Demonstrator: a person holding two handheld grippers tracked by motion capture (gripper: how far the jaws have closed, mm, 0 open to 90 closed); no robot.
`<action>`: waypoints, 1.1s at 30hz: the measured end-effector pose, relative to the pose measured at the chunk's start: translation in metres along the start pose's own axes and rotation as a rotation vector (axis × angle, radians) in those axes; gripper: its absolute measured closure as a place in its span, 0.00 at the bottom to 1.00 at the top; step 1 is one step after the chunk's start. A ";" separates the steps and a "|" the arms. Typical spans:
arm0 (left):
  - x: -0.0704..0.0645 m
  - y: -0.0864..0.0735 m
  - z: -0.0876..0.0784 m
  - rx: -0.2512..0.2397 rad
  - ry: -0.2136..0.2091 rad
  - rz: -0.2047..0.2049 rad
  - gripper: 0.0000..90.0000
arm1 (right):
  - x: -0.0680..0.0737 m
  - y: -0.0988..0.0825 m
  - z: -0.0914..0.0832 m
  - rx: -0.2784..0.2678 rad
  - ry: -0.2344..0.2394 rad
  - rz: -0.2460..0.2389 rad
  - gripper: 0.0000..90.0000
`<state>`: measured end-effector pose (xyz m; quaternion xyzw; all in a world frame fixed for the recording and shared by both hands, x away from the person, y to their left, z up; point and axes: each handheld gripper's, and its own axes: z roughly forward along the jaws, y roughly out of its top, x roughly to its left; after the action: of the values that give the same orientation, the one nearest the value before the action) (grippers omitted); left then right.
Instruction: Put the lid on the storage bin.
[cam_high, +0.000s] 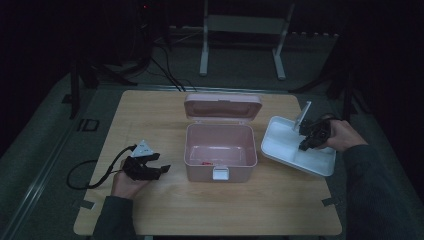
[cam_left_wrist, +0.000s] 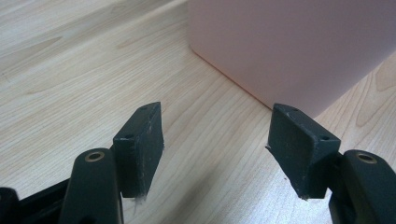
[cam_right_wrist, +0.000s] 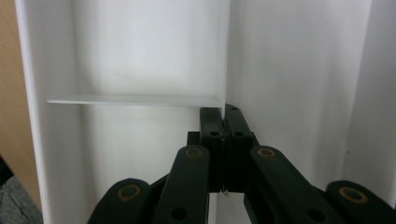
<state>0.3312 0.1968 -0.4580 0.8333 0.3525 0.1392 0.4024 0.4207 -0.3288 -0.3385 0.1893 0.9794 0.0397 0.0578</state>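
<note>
A pink box (cam_high: 220, 150) stands open at the table's middle, its lid (cam_high: 222, 106) tipped back; a small red thing (cam_high: 205, 162) lies inside. Its pink wall (cam_left_wrist: 289, 42) fills the upper right of the left gripper view. My left gripper (cam_high: 162, 169) (cam_left_wrist: 219, 144) rests left of the box, open, with bare wood between its jaws. A white divided tray (cam_high: 280, 145) (cam_right_wrist: 140, 56) sits at the table's right. My right gripper (cam_high: 306, 144) (cam_right_wrist: 225, 116) reaches into it, shut on the tray's thin inner divider wall (cam_right_wrist: 224, 56). Whether the tray rests on the table I cannot tell.
The wooden table (cam_high: 150, 115) has free room at the front and at the left back. The tray lies close to the table's right edge. A black cable (cam_high: 85, 175) trails off the left gripper. A white stand (cam_high: 240, 30) is on the dark floor behind.
</note>
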 end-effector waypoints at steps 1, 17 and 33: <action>0.000 0.000 0.000 0.003 0.000 0.003 0.39 | 0.001 0.000 -0.003 -0.005 -0.003 -0.003 0.99; 0.000 0.001 0.001 0.003 -0.003 0.006 0.39 | 0.023 0.025 -0.028 -0.033 -0.003 -0.131 0.99; 0.000 0.001 0.001 -0.002 -0.003 0.002 0.39 | 0.042 0.057 -0.032 -0.034 0.024 -0.225 0.99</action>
<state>0.3324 0.1959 -0.4579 0.8335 0.3510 0.1386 0.4036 0.3991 -0.2625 -0.3053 0.0767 0.9943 0.0519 0.0535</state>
